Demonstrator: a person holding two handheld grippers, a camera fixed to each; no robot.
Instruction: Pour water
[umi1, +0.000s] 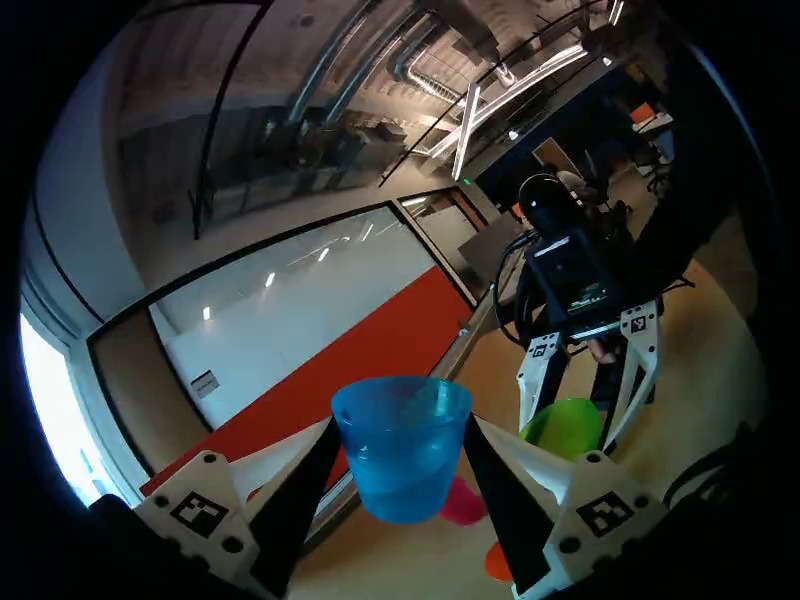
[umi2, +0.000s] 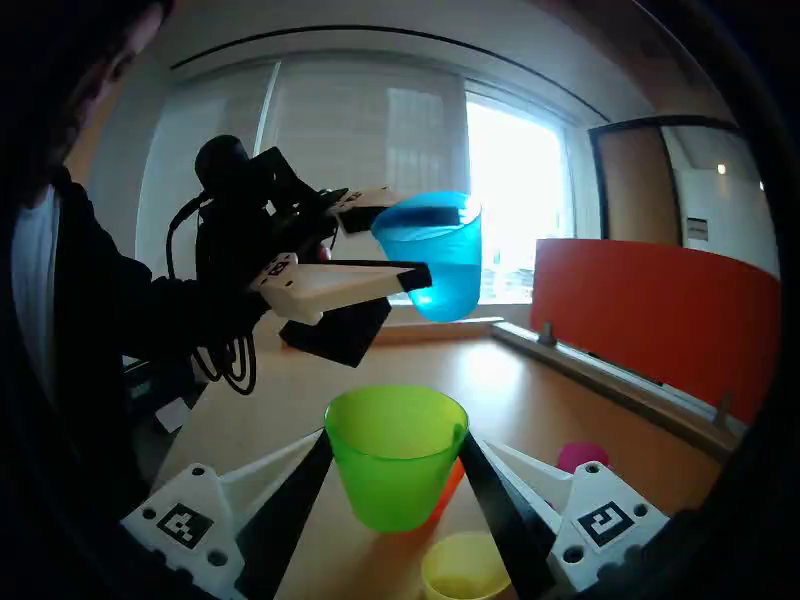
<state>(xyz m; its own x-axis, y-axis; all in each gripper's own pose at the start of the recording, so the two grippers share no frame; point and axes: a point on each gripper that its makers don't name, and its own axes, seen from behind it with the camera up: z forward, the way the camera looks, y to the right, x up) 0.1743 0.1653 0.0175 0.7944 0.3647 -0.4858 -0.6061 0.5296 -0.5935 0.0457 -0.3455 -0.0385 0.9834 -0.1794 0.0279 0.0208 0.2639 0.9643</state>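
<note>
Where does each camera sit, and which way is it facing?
Left gripper view: rides the left gripper, aimed up at the ceiling and glass wall; it holds the blue cup.
Right gripper view: rides the right gripper, facing the window; it holds the green cup; a dark sleeve shows.
Shared: both cups, both grippers, the orange panel.

The blue cup (umi1: 402, 455), translucent plastic with its mouth up, sits close to upright between the fingers of my left hand-held gripper (umi1: 402, 430), lifted well clear of the worktop (umi2: 520, 390); a faint line across its wall looks like a water level, with the lower part denser in colour. The green cup (umi2: 397, 460), also translucent and upright with its mouth open, is clamped in my right hand-held gripper (umi2: 395, 440), lower than the blue one and apart from it.
</note>
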